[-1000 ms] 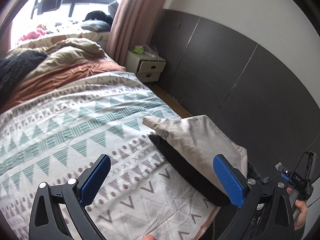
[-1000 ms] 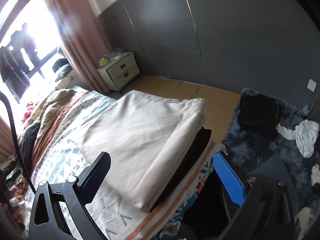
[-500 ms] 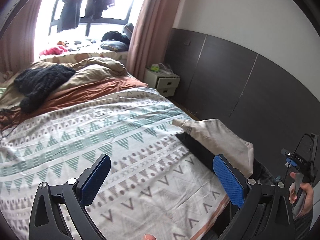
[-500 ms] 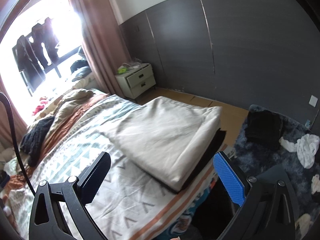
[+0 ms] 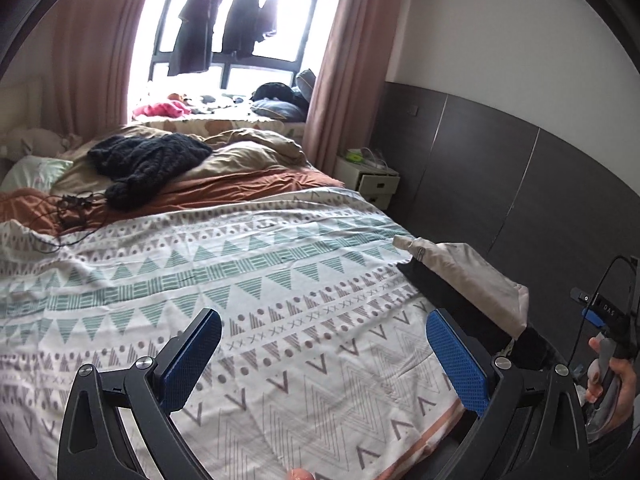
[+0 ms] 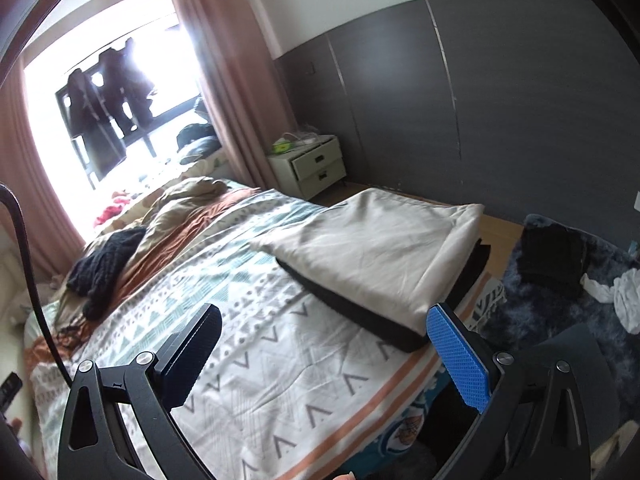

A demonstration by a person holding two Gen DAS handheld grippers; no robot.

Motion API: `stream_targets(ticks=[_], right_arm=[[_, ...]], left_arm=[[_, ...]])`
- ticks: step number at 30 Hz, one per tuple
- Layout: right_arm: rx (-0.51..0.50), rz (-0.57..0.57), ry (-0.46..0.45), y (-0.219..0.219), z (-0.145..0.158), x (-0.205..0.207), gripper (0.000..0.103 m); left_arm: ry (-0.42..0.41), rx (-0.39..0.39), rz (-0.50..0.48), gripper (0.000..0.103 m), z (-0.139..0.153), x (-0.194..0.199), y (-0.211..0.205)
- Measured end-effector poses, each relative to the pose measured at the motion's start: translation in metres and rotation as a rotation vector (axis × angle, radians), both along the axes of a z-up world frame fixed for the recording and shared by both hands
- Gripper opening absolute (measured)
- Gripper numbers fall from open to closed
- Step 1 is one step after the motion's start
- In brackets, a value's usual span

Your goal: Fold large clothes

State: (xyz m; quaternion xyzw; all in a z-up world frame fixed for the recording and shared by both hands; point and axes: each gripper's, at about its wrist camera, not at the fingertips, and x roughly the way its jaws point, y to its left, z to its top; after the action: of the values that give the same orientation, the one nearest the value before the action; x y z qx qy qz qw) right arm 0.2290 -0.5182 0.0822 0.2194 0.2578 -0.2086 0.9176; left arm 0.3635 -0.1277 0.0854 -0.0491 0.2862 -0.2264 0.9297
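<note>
my left gripper (image 5: 324,360) and right gripper (image 6: 324,356) hang spread and empty above the patterned bedspread (image 6: 256,360), where a folded beige garment (image 6: 380,252) rests on a folded black one (image 6: 360,316).

The patterned bedspread (image 5: 240,280) lies bare and flat left of the folded beige garment (image 6: 372,256), giving open passage there. That garment sits atop a folded black one (image 6: 360,312) at the bed's corner, while beyond the bare stretch a black knit (image 5: 148,164) and rumpled duvet (image 5: 248,152) block the way.
</note>
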Motion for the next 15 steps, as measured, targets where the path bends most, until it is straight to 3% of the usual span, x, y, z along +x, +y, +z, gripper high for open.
stream_targets(ticks=[7,15], right_arm=[[-0.074,0.102,-0.020,0.043,0.002,-0.028,0.103],[-0.089,0.198,-0.026,0.073,-0.003,-0.067,0.103]], left_arm=[[-0.012,0.020,0.014,0.103,-0.005,-0.048,0.013],[-0.041,0.018,0.041,0.103,-0.007,-0.105,0.033]])
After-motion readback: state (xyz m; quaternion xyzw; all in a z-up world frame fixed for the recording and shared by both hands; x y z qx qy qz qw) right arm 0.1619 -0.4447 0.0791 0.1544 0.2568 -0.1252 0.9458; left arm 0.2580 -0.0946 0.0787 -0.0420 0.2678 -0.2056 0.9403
